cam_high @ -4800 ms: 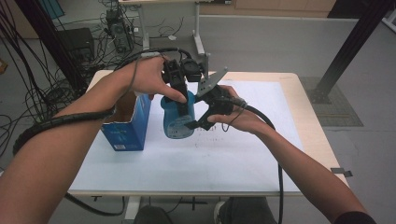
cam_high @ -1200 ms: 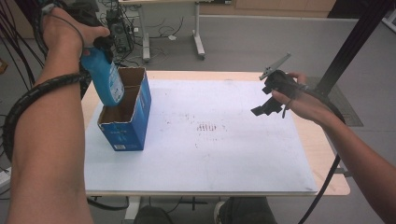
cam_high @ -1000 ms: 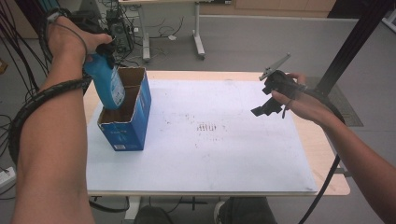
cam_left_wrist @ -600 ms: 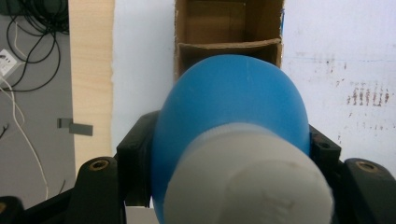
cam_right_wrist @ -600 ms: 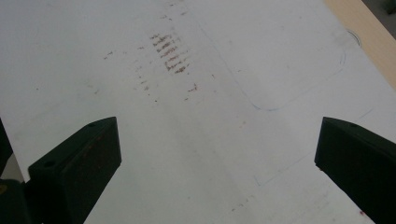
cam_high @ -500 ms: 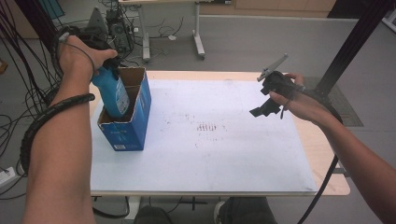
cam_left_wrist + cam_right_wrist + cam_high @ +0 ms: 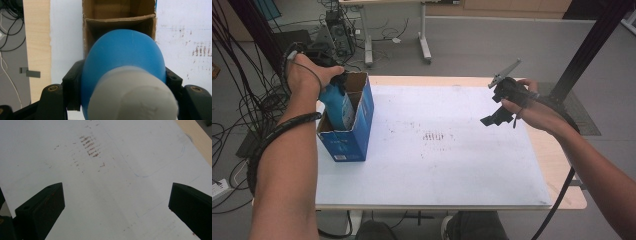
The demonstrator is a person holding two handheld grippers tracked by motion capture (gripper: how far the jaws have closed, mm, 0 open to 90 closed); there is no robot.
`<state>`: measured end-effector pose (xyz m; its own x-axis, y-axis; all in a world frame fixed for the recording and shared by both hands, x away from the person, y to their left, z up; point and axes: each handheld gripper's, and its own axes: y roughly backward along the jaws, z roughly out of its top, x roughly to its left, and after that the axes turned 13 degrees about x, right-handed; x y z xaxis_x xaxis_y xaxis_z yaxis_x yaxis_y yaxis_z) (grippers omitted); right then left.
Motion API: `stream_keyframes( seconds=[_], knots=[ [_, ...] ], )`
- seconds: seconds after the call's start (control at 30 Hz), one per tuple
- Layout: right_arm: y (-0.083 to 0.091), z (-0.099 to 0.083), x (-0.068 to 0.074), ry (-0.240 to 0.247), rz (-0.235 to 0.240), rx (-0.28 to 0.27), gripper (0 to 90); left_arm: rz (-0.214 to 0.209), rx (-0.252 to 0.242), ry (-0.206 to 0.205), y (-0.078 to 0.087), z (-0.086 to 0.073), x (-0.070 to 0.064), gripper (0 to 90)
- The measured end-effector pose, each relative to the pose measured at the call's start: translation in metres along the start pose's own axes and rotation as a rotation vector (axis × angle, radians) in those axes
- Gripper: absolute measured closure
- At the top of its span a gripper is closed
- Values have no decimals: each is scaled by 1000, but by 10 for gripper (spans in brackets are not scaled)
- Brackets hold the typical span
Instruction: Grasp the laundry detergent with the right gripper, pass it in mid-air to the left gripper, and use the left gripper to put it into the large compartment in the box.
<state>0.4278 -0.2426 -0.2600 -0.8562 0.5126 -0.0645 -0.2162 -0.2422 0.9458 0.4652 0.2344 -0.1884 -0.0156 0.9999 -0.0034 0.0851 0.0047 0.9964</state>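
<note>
A blue bottle (image 7: 338, 102) with a white cap (image 7: 132, 96) stands partly inside the open cardboard box (image 7: 354, 127). The box is blue outside, brown inside, flaps up.

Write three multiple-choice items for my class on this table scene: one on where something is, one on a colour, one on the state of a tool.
1. Where is the open-topped cardboard box with blue outer sides?
A. at the table's left side
B. at the table's middle
C. on the floor

2. What colour is the body of the white-capped plastic bottle?
A. red
B. blue
C. green

3. How are the right tongs?
A. shut on the bottle
B. shut on the box
C. open, holding nothing

Answers: 1 A, the high view shows the box near the left edge. 2 B, its body is blue in the left gripper view, clamped by the left tongs. 3 C, the jaws stand wide apart over bare white sheet.
</note>
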Motion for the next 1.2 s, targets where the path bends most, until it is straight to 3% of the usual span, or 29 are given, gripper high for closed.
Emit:
stream_keyframes(
  seconds=[0.53,1.2],
  knots=[
    [-5,-2,0,-4,-3,6,3,1,30,-12,-44,3,-2,364],
    [-9,-3,-2,-8,-6,14,3,21,71,-29,-71,9,-5,363]
  ],
)
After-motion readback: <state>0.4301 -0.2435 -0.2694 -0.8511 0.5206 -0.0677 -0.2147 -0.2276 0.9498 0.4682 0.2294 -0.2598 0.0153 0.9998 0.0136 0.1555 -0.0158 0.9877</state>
